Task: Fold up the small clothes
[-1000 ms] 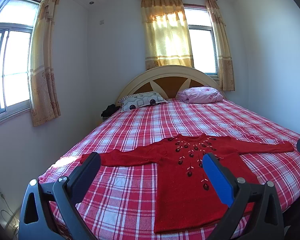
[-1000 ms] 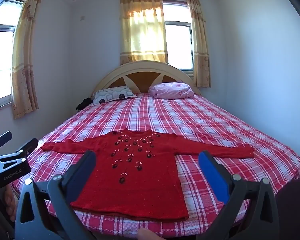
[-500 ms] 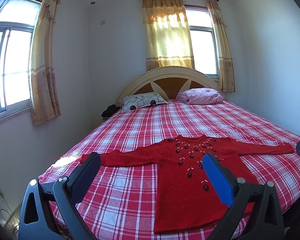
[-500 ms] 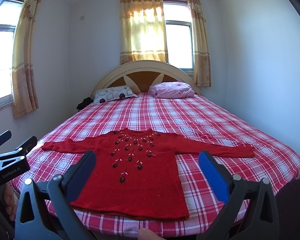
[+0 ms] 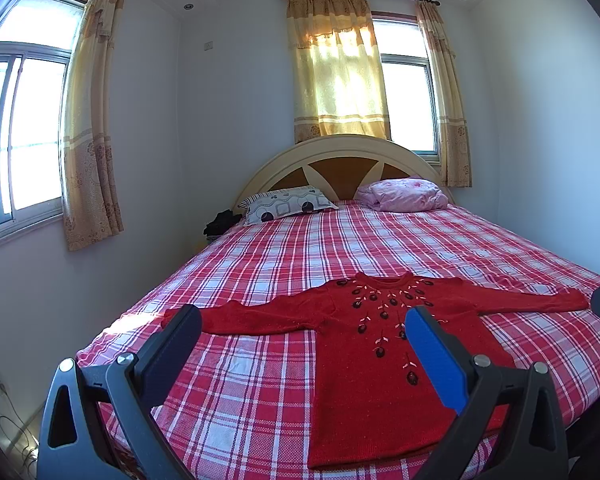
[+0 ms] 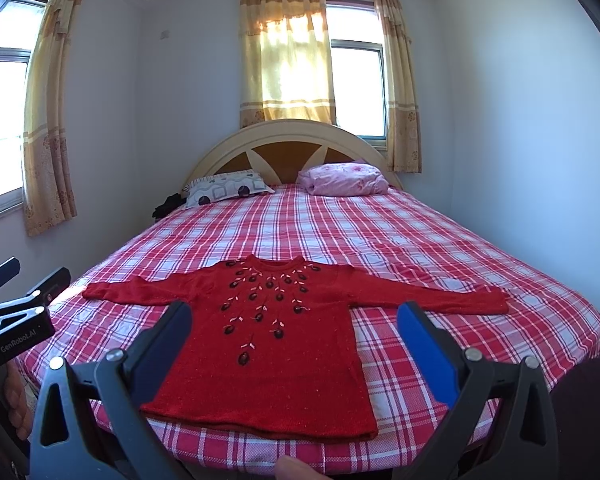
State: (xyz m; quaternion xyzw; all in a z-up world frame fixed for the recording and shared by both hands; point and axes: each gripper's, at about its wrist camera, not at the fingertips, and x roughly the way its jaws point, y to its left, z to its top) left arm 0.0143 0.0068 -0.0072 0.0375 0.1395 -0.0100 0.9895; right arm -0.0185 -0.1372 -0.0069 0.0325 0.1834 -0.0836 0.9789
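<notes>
A small red knitted sweater [image 5: 364, 364] with dark embroidered flowers lies flat, face up, on the red plaid bed [image 5: 260, 400], both sleeves stretched out sideways, hem toward me. It also shows in the right wrist view [image 6: 268, 360]. My left gripper [image 5: 302, 320] is open and empty, held above the bed's near edge, over the sweater's left sleeve. My right gripper [image 6: 294, 316] is open and empty, above the sweater's body. The left gripper also shows at the left edge of the right wrist view [image 6: 24, 280].
A patterned pillow [image 5: 288, 208] and a pink folded quilt [image 5: 404, 196] lie by the headboard [image 5: 340, 160]. Dark items [image 5: 220, 222] sit beside the bed at the far left. Walls stand close on both sides. Cables [image 5: 16, 436] lie on the floor at the left.
</notes>
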